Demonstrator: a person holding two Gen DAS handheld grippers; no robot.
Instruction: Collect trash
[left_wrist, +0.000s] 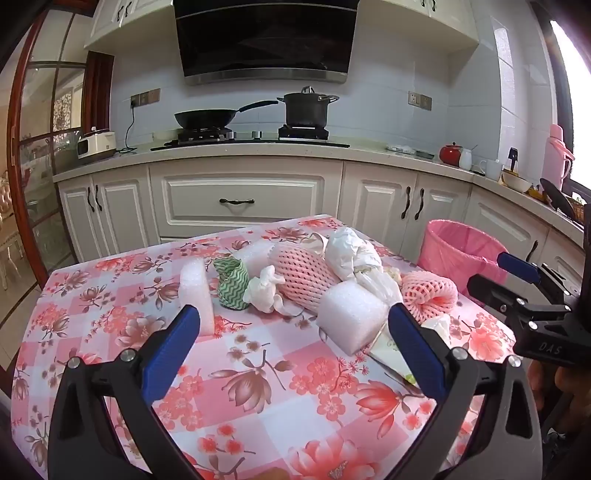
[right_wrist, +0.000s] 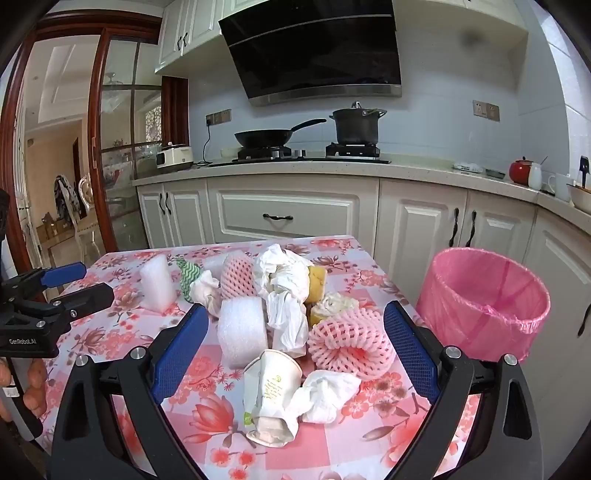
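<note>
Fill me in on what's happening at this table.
A person holds a gripper in each hand over a floral table piled with trash: foam blocks, pink fruit nets, crumpled tissues and a squashed paper cup. The left gripper and right gripper are both open and hold nothing. A pink-lined bin stands beside the table; no trash shows inside it.

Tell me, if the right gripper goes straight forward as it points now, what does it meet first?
Most likely the crushed paper cup, lying on its side between the open fingers of the right gripper, with a crumpled tissue beside it. Depth is uncertain; it may pass above them.
</note>
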